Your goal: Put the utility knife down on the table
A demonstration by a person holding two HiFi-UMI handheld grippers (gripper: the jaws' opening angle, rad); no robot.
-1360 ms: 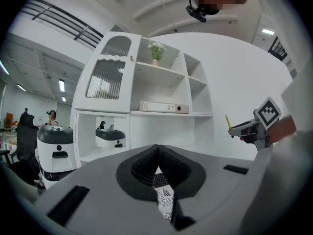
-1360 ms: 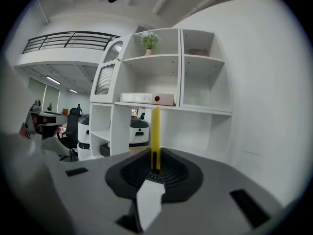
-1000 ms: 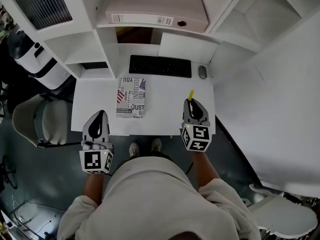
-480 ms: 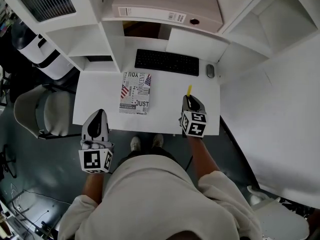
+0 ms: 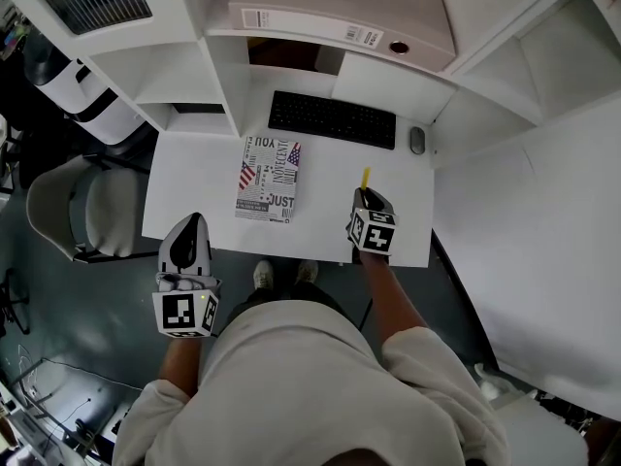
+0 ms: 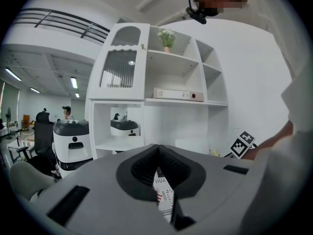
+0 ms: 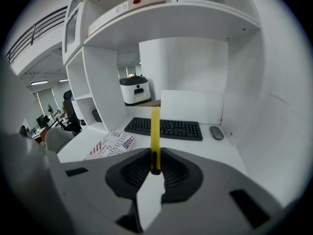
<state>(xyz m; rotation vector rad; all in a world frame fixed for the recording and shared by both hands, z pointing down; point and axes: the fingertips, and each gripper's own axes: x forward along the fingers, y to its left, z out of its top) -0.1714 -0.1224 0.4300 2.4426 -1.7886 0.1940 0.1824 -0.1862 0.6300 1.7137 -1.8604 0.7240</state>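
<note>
My right gripper (image 5: 364, 199) is shut on a yellow utility knife (image 5: 366, 177). It hangs low over the right front part of the white desk (image 5: 194, 187). In the right gripper view the knife (image 7: 155, 131) sticks out forward from between the pads of the gripper (image 7: 155, 155), towards the keyboard (image 7: 164, 127). Whether the knife touches the desk I cannot tell. My left gripper (image 5: 194, 221) hovers at the desk's front left edge, shut and holding nothing. In the left gripper view, its tips (image 6: 159, 151) meet, with a printed booklet (image 6: 165, 199) showing below them.
A printed booklet (image 5: 270, 179) lies mid-desk, left of the knife. A black keyboard (image 5: 333, 119) and a grey mouse (image 5: 417, 141) sit at the back under the shelves. A binder (image 5: 340, 8) lies on the shelf above. A grey chair (image 5: 78, 212) stands left of the desk.
My right gripper has sunk towards the desk with the knife still gripped, tilting further downward. The left gripper has hardly moved.
</note>
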